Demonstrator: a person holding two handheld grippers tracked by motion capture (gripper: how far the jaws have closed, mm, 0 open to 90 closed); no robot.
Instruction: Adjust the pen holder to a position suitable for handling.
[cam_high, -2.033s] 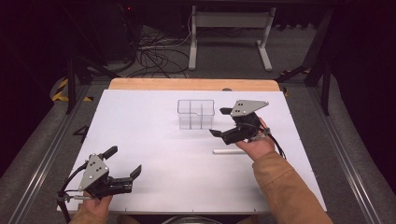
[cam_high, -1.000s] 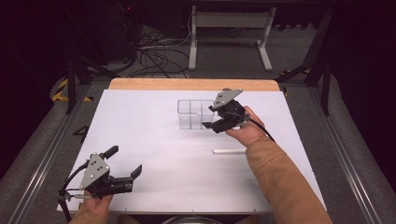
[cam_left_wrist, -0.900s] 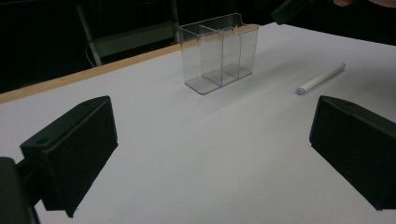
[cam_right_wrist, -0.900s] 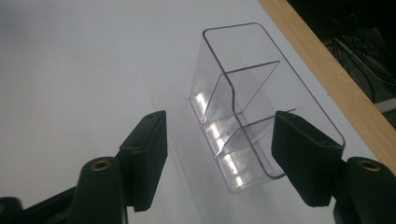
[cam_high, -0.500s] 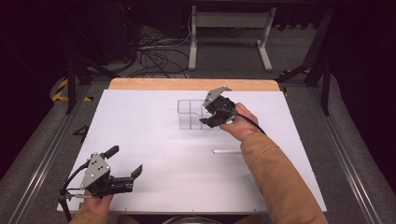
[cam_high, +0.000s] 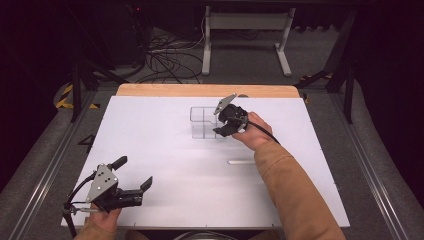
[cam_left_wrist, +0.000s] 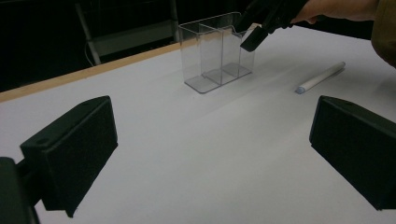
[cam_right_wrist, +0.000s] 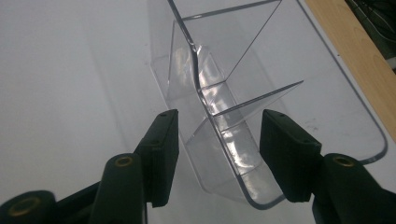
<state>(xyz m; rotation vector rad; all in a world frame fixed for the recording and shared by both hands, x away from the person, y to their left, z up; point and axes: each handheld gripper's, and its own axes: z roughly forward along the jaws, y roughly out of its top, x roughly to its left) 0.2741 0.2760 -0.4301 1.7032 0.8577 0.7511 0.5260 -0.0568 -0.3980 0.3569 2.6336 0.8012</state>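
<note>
A clear plastic organizer (cam_high: 202, 122) with inner dividers stands upright at the table's far middle. My right gripper (cam_high: 223, 128) is at its right end and tilted down. In the right gripper view the jaws stand open on either side of one clear wall (cam_right_wrist: 205, 107), with a gap on both sides. A white stick (cam_high: 242, 162) lies flat on the white table, nearer than the organizer. My left gripper (cam_high: 134, 173) rests near the front left edge, open and holding nothing. From the left gripper view, the organizer (cam_left_wrist: 217, 51), the stick (cam_left_wrist: 321, 77) and the right gripper (cam_left_wrist: 261, 28) lie ahead.
The white tabletop (cam_high: 165, 150) ends in a wooden strip (cam_high: 200, 90) at the far edge. Beyond it are a dark floor, cables and a metal stand (cam_high: 245, 35). The person's tan sleeve (cam_high: 295, 195) crosses the right front of the table.
My right gripper moved away from the white stick, left and toward the far edge, and now straddles a wall at the organizer's right end. The left gripper has stayed put.
</note>
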